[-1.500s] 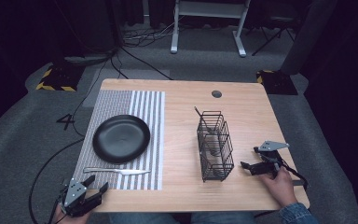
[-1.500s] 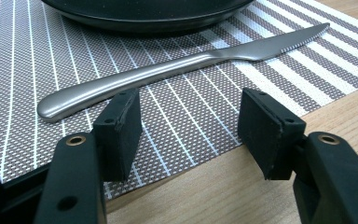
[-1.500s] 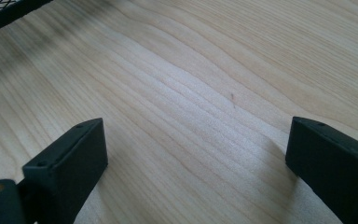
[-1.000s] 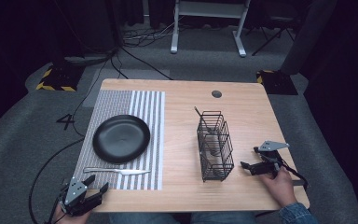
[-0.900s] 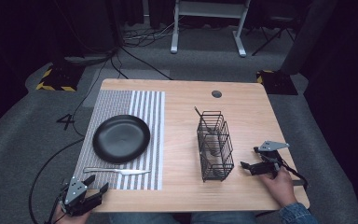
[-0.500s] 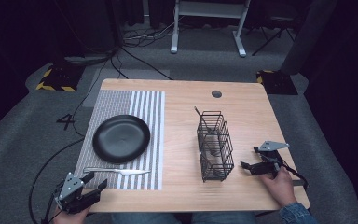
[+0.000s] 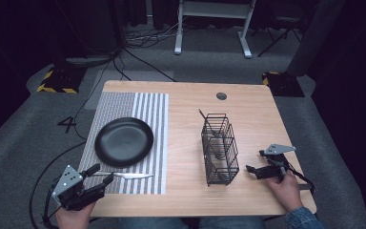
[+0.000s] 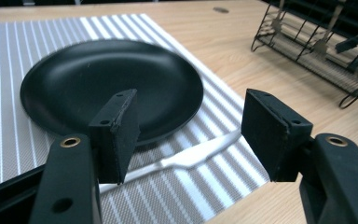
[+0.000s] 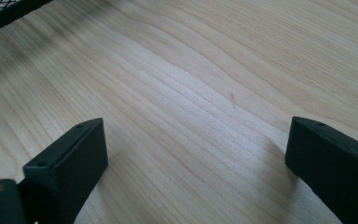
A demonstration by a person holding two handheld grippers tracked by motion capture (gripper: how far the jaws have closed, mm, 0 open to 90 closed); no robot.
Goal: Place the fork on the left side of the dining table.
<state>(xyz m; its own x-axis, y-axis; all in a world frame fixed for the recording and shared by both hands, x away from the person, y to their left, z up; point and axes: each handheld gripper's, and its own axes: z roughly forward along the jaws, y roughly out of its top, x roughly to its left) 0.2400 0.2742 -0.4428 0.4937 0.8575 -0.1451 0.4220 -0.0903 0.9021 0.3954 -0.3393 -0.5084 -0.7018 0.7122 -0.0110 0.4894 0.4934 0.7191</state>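
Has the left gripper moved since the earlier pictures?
Yes. In the high view the left gripper has shifted slightly forward, toward the knife on the striped mat, which has stayed in place. Its jaws are open.

Handle end of knife (image 8: 186,156) hidden behind near jaw in left gripper view. Wire basket (image 8: 317,44) cut off by top and right edges there; cutlery inside too blurred to identify. Basket contents in high view (image 7: 219,155) too small to tell. Basket corner (image 9: 4,11) cropped at top-left edge of right gripper view.
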